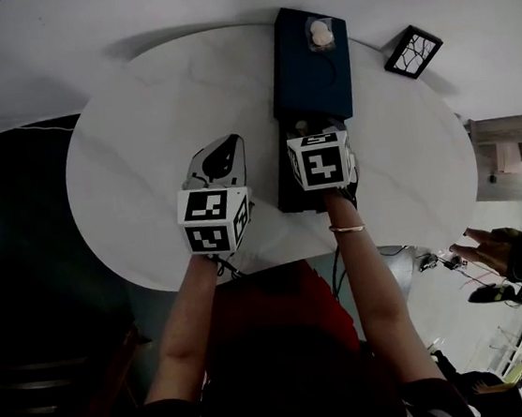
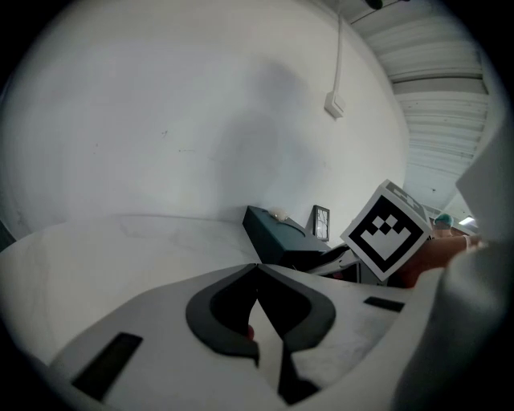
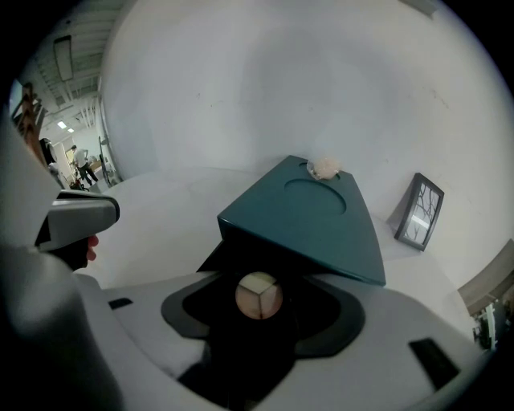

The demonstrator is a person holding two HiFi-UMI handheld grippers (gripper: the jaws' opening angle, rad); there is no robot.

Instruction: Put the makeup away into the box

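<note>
A dark teal box stands on the round white table (image 1: 141, 151), its lid (image 1: 311, 64) raised and its dark inside (image 1: 289, 190) near me. My right gripper (image 1: 316, 135) hangs over the box's open part. In the right gripper view it (image 3: 260, 277) is shut on a black makeup tube (image 3: 259, 297) with a round cream end, right in front of the lid (image 3: 321, 217). My left gripper (image 1: 220, 156) sits left of the box above the table. Its jaws (image 2: 257, 269) meet at the tips with nothing between them. The box (image 2: 277, 233) lies ahead to its right.
A small white ornament (image 3: 325, 167) rests on the lid's far end. A black picture frame (image 1: 412, 50) leans at the table's far right edge. Dark floor lies to the left of the table, and people and shelves are at the lower right.
</note>
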